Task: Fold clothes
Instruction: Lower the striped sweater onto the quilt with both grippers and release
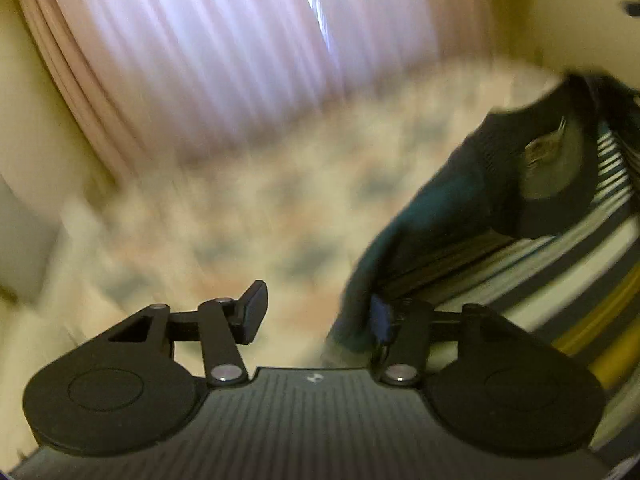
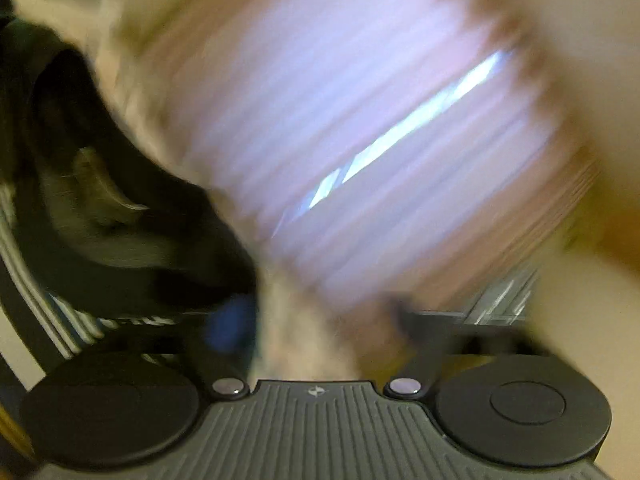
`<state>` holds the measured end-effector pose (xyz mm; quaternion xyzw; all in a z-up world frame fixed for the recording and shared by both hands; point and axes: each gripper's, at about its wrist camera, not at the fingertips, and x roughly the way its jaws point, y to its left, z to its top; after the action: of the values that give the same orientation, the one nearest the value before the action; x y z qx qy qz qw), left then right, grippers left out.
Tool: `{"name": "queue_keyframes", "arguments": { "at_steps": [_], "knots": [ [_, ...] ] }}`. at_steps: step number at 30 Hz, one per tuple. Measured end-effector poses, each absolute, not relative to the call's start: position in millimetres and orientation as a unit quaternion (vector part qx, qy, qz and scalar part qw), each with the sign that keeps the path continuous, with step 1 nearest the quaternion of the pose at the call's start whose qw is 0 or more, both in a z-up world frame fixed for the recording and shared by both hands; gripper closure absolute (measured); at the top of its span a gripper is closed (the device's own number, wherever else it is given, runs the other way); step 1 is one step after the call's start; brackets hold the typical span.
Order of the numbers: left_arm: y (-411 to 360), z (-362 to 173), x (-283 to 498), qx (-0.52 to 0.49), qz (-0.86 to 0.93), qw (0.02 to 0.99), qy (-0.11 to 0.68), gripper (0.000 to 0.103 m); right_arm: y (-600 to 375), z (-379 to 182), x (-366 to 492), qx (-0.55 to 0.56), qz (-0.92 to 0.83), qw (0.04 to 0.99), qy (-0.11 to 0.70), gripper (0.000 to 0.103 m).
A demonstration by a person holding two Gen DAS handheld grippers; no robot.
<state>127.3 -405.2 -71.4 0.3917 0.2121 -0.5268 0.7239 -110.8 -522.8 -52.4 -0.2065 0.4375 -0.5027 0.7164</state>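
Note:
A striped shirt (image 1: 560, 240) with a dark teal collar and grey, white and yellow stripes hangs at the right of the left wrist view. My left gripper (image 1: 316, 316) is open; the shirt's teal edge lies against its right finger (image 1: 382, 320), the left finger (image 1: 252, 312) is bare. In the blurred right wrist view the same shirt (image 2: 100, 220) fills the left side, its dark collar against the left finger (image 2: 230, 324). My right gripper (image 2: 316, 320) stands wide open with nothing between the fingers.
A floral bedspread (image 1: 260, 220) lies below the left gripper. Pink pleated curtains (image 1: 220, 60) hang behind it and show blurred in the right wrist view (image 2: 360, 120). A cream wall (image 1: 24, 120) stands at the left.

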Motion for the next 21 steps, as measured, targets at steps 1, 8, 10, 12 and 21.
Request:
{"name": "queue_keyframes", "arguments": {
  "at_steps": [1,8,10,12,21],
  "knots": [
    [-413,-99,133,0.405,-0.509,0.723,0.234,0.062,-552,-81,-106,-0.161,-0.482,0.715,0.480,0.033],
    [-336,-214,176,0.370,-0.437,0.724,0.386,0.056,-502,-196,-194,0.064,-0.444,0.765,0.462,0.017],
    [-277,-238,177,0.350,-0.405,0.725,0.433,0.055,-478,-223,-224,0.164,-0.440,0.754,0.460,0.018],
    [-223,-255,170,0.334,-0.384,0.715,0.479,0.055,-436,-242,-265,0.251,-0.436,0.728,0.466,0.022],
    [-103,-309,163,0.246,-0.382,0.681,0.574,0.039,-317,-291,-345,0.433,-0.447,0.670,0.403,0.018]
  ]
}}
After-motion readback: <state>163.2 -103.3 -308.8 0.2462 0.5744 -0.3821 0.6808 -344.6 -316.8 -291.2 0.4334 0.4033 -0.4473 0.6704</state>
